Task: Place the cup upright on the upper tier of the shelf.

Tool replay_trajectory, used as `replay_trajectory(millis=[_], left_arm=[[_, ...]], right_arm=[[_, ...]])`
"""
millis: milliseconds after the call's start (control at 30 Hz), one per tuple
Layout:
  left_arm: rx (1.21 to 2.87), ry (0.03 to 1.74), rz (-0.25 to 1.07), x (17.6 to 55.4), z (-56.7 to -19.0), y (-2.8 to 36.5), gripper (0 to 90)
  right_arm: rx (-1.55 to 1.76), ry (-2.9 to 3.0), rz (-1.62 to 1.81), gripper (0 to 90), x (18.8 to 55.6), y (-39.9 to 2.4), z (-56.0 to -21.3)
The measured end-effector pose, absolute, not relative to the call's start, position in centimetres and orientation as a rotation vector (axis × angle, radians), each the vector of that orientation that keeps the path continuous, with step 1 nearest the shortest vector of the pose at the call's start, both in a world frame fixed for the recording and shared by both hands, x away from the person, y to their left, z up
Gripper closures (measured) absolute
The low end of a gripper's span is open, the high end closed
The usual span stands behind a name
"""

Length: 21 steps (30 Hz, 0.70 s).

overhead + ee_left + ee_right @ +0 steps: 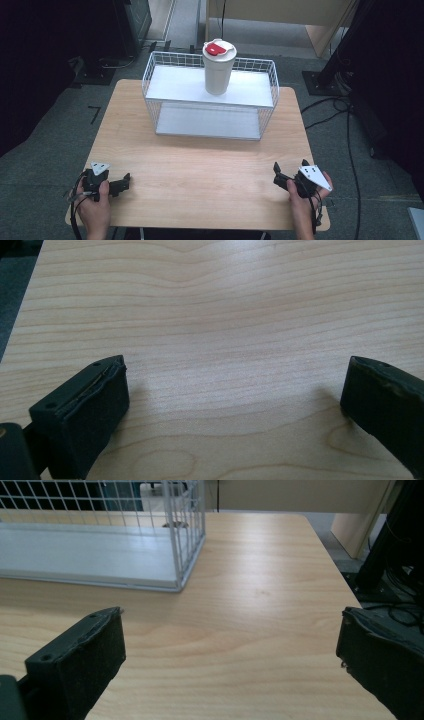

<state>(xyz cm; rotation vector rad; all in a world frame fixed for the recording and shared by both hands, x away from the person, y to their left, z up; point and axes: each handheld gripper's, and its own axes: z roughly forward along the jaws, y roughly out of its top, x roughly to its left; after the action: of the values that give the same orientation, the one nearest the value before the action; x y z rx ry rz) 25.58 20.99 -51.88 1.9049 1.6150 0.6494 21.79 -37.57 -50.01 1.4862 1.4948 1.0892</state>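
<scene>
Resting near the front edge of the table point(200, 170), both grippers sit well apart from the cup point(219, 67), which stands upright on the top shelf of the wire rack point(210, 95) at the far side. The left gripper point(121, 183) has its jaws spread wide with only bare wood between them, and the right gripper point(276, 176) is likewise wide open and holds nothing.

The main risk, as I judge it, is the cup itself: it is tall, narrow at the base and wider toward its lid point(219, 48), so a pinch placed high or off-centre could tip it over on the shelf. The low wire rim around that shelf stands in front of the cup and beside it; a gripper coming in level could snag the wire or push the whole rack backward. Lifting too low over the rim could catch the cup's base and spill it off the back.

Beyond the rack lie dark stands and cables on the floor, clear of the work. Between the grippers and the rack the table is bare wood, so nothing else blocks the reach.
</scene>
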Motion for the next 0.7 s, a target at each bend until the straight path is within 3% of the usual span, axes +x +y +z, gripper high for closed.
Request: replay_trajectory(millis=[700], left_arm=[[1.905, 1.614, 0.65, 25.6, -51.9, 21.0, 0.0]], right_arm=[[1.718, 1.538, 0.876, 0.0, 19.8, -42.7, -52.1]])
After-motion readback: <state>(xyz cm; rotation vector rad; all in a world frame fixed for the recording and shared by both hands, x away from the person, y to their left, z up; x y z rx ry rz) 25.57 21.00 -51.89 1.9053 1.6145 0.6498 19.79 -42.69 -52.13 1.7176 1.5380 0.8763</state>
